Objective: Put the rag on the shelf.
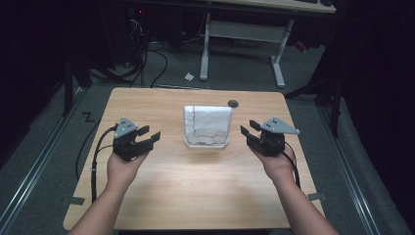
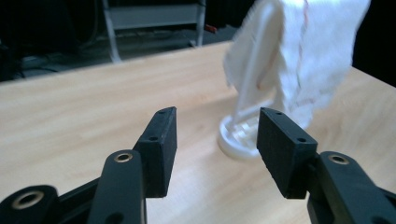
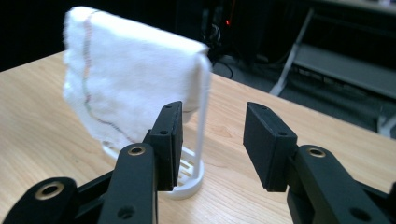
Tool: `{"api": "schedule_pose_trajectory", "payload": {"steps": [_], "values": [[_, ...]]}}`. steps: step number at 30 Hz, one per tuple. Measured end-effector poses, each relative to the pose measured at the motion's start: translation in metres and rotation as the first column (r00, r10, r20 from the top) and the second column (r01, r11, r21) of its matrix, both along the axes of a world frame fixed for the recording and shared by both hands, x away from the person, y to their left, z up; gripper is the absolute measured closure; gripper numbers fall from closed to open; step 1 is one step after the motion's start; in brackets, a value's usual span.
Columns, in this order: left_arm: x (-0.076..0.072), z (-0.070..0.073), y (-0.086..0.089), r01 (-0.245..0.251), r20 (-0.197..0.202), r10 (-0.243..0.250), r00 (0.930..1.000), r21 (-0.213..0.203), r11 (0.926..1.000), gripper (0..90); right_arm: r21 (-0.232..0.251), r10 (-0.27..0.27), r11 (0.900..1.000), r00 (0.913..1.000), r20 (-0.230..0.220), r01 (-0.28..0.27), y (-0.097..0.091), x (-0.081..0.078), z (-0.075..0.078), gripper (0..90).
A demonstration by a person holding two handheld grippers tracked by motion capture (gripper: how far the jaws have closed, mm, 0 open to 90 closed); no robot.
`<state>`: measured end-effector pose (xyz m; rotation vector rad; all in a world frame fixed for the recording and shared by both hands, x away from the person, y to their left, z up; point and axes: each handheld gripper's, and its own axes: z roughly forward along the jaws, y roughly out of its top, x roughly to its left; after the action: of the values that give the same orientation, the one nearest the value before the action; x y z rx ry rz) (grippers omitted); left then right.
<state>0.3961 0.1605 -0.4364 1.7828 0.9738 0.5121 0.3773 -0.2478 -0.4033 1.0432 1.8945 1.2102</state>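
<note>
Wooden table (image 1: 195,196); towel (image 1: 207,122) hides white rack's (image 1: 206,144) frame.

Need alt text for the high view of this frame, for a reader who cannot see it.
A white cloth hangs over a small white rack at the middle of a wooden table. The left gripper and right gripper, each hand-held with jaws open, flank it without touching.

cloth (image 2: 299,51) blurred + cut off at top, rack base (image 3: 189,179) part hidden by jaw

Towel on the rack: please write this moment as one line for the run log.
towel: draped over white rack | left gripper: open, beside rack, apart | right gripper: open, beside rack, apart | table: wood
</note>
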Motion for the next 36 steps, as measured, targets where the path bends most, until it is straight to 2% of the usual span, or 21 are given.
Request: {"api": "schedule_pose_trajectory", "payload": {"steps": [5, 8, 12, 14, 16, 17, 18, 19, 20, 21, 22, 23, 24, 25, 26, 27, 28, 29, 30, 32, 36], "values": [[-0.011, -0.019, -0.007, 0.028, -0.034, -0.028, 0.999, 0.009, 0.9996, 47.6, -0.014, 0.03, 0.9994, 0.9994, -0.019, -0.03, 0.008, -0.013, -0.012, 58.4], [-0.019, -0.032, -0.014, 0.059, -0.053, -0.058, 0.9969, 0.011, 0.9982, 47.2, -0.022, 0.055, 0.9982, 0.9972, -0.05, -0.056, 0.016, -0.022, -0.03, 57.3], [-0.027, -0.051, -0.025, 0.106, -0.122, -0.105, 0.987, 0.004, 0.9943, 46.6, -0.043, 0.066, 0.9967, 0.9947, -0.08, -0.069, 0.022, -0.026, -0.046, 56.1], [-0.032, -0.061, -0.031, 0.129, -0.143, -0.125, 0.9818, 0.016, 0.9916, 46.4, -0.04, 0.071, 0.9964, 0.992, -0.104, -0.075, 0.027, -0.029, -0.058, 55.7], [-0.044, -0.074, -0.043, 0.157, -0.14, -0.143, 0.9798, 0.09, 0.9835, 45.8, -0.043, 0.078, 0.9955, 0.9867, -0.143, -0.085, 0.036, -0.033, -0.076, 54.7], [-0.044, -0.074, -0.043, 0.157, -0.14, -0.143, 0.9798, 0.09, 0.9835, 45.6, -0.043, 0.078, 0.9955, 0.9867, -0.143, -0.085, 0.036, -0.033, -0.076, 54.7], [-0.05, -0.078, -0.048, 0.177, -0.134, -0.161, 0.9779, 0.12, 0.9769, 44.8, -0.045, 0.087, 0.9944, 0.9827, -0.164, -0.095, 0.042, -0.036, -0.087, 52.8], [-0.062, -0.088, -0.06, 0.213, -0.129, -0.19, 0.9732, 0.192, 0.958, 44.1, -0.045, 0.092, 0.9939, 0.9809, -0.171, -0.101, 0.044, -0.038, -0.093, 51.5], [-0.062, -0.088, -0.06, 0.213, -0.129, -0.19, 0.9732, 0.192, 0.958, 43.5, -0.046, 0.094, 0.9935, 0.9792, -0.18, -0.104, 0.046, -0.04, -0.1, 50.5], [-0.071, -0.096, -0.069, 0.251, -0.161, -0.219, 0.9624, 0.221, 0.9424, 43.5, -0.025, 0.092, 0.9948, 0.9769, -0.193, -0.099, 0.046, -0.044, -0.108, 50.1], [-0.071, -0.096, -0.069, 0.251, -0.161, -0.219, 0.9624, 0.221, 0.9424, 43.7, -0.025, 0.092, 0.9948, 0.9769, -0.193, -0.099, 0.046, -0.044, -0.108, 50.1], [-0.072, -0.098, -0.074, 0.292, -0.21, -0.246, 0.9463, 0.226, 0.9295, 43.7, 0.021, 0.088, 0.9961, 0.9734, -0.212, -0.086, 0.043, -0.048, -0.119, 52.9], [-0.071, -0.099, -0.079, 0.319, -0.227, -0.268, 0.9362, 0.227, 0.9202, 42.5, 0.047, 0.087, 0.9959, 0.9623, -0.258, -0.077, 0.043, -0.05, -0.128, 53.0], [-0.073, -0.099, -0.083, 0.309, -0.189, -0.264, 0.9459, 0.274, 0.9109, 40.4, -0.03, 0.126, 0.9898, 0.9552, -0.268, -0.139, 0.047, -0.053, -0.131, 50.7], [-0.073, -0.098, -0.083, 0.296, -0.173, -0.255, 0.9514, 0.282, 0.9128, 40.7, -0.075, 0.132, 0.9853, 0.9629, -0.236, -0.153, 0.048, -0.055, -0.131, 51.0], [-0.073, -0.098, -0.083, 0.296, -0.173, -0.255, 0.9514, 0.282, 0.9128, 40.6, -0.075, 0.132, 0.9853, 0.9629, -0.236, -0.153, 0.048, -0.055, -0.131, 51.0], [-0.071, -0.097, -0.081, 0.292, -0.172, -0.252, 0.9522, 0.267, 0.9185, 40.6, -0.082, 0.135, 0.9841, 0.9627, -0.235, -0.158, 0.048, -0.055, -0.131, 50.8], [-0.067, -0.096, -0.077, 0.289, -0.182, -0.251, 0.9506, 0.223, 0.9311, 40.8, -0.048, 0.143, 0.9859, 0.9557, -0.257, -0.16, 0.046, -0.053, -0.131, 50.5], [-0.067, -0.096, -0.077, 0.289, -0.182, -0.251, 0.9506, 0.223, 0.9311, 40.8, -0.05, 0.146, 0.9852, 0.9557, -0.256, -0.164, 0.046, -0.052, -0.131, 50.5], [-0.065, -0.097, -0.073, 0.277, -0.184, -0.24, 0.9532, 0.212, 0.9373, 41.1, -0.062, 0.142, 0.9848, 0.9581, -0.249, -0.162, 0.047, -0.051, -0.131, 50.4], [-0.065, -0.099, -0.071, 0.273, -0.188, -0.234, 0.9538, 0.219, 0.9368, 41.1, -0.057, 0.141, 0.9852, 0.9542, -0.264, -0.162, 0.045, -0.049, -0.133, 50.4]]}}
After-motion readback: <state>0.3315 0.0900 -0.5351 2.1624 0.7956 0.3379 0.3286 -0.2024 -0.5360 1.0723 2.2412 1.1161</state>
